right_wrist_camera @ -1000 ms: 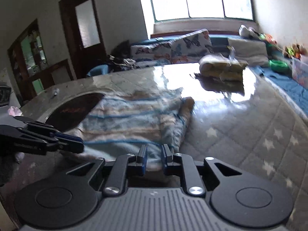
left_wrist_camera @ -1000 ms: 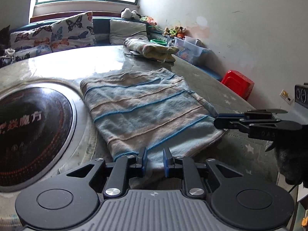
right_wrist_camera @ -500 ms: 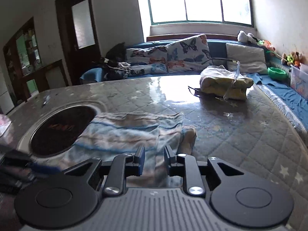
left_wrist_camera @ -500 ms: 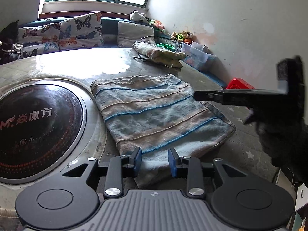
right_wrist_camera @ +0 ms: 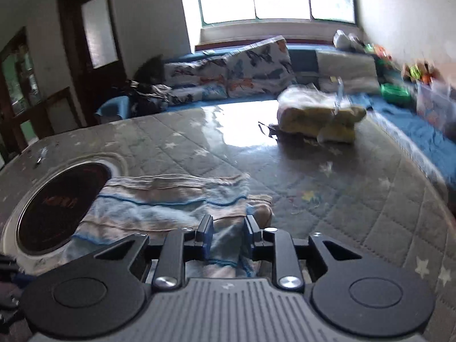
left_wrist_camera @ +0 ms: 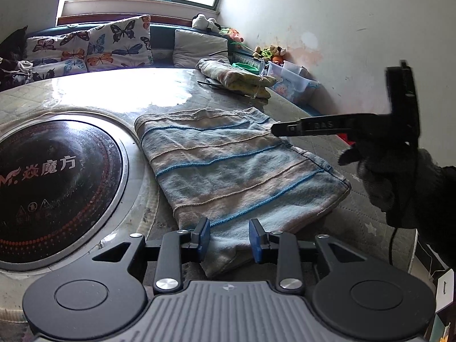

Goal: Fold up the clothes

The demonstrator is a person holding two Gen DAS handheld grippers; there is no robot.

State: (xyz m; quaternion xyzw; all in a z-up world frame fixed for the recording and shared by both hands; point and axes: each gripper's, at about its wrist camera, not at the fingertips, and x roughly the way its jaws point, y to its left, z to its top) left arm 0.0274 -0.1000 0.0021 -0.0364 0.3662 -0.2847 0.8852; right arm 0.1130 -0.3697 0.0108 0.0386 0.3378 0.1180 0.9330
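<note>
A blue and beige striped cloth (left_wrist_camera: 233, 171) lies folded flat on the table, right of the black disc. My left gripper (left_wrist_camera: 229, 233) is open over the cloth's near corner; the fabric lies below the pads, not pinched. My right gripper (left_wrist_camera: 278, 128), held by a gloved hand (left_wrist_camera: 399, 176), hovers above the cloth's far right edge. In the right wrist view the right gripper (right_wrist_camera: 226, 230) has its jaws opening, apart over the cloth (right_wrist_camera: 159, 208), with the fabric loose beneath them and not pressed.
A round black cooktop (left_wrist_camera: 51, 188) is set into the star-quilted table (right_wrist_camera: 342, 199). A heap of yellowish clothes (left_wrist_camera: 236, 77) sits at the far side. Behind it are a sofa with butterfly cushions (left_wrist_camera: 94, 45) and plastic bins (left_wrist_camera: 287, 82).
Both grippers' jaws have widened and let go of the cloth's near edge. The right gripper has risen from that edge and swung up and away over the cloth's right side.
</note>
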